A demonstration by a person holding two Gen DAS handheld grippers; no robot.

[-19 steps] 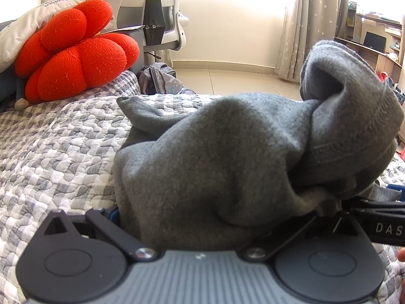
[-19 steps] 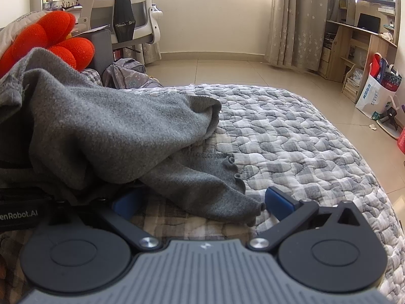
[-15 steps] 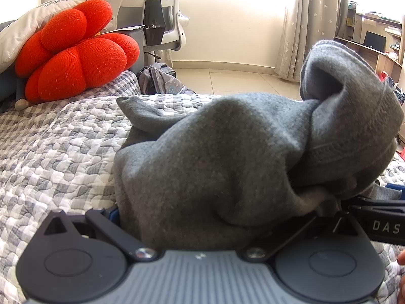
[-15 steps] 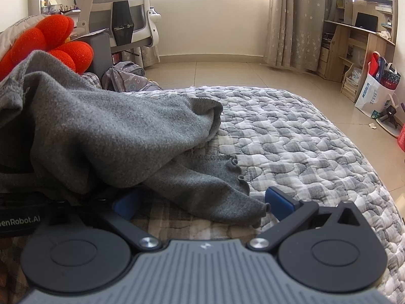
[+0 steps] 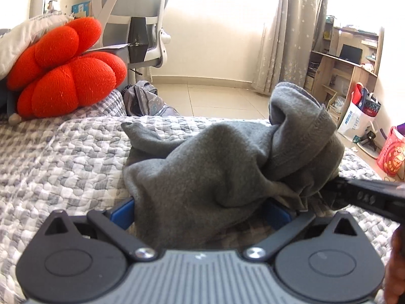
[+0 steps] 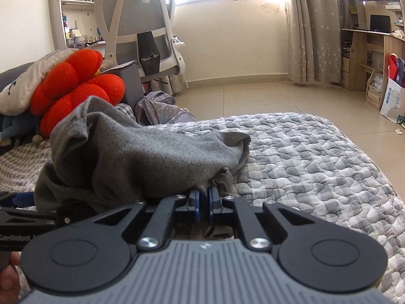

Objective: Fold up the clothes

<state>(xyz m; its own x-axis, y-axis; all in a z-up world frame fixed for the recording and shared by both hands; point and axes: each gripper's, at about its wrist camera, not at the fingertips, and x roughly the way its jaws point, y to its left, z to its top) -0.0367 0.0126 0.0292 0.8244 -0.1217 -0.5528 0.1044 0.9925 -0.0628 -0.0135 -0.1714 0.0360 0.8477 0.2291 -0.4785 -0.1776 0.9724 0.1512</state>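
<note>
A crumpled grey fleece garment point(image 5: 227, 172) lies bunched on the checked quilt point(image 5: 63, 157). My left gripper point(image 5: 200, 212) is open, its blue pads wide apart, with the garment's near edge lying between them. My right gripper point(image 6: 203, 197) is shut on the garment point(image 6: 152, 162), pinching a fold at its near edge and lifting it off the quilt point(image 6: 316, 162). The right gripper's black body shows at the right of the left wrist view point(image 5: 367, 197), beside the raised fold.
A red flower-shaped cushion point(image 5: 65, 71) and a white pillow point(image 5: 22, 40) sit at the bed's far left. A grey backpack point(image 6: 159, 109) and a white office chair point(image 6: 144, 27) stand beyond the bed. A wooden desk point(image 6: 367, 58) and bags stand at the right.
My right gripper has shut on the garment's edge and risen. My left gripper has drawn back and now stands open, its pads showing. The garment looks smaller and more bunched.
</note>
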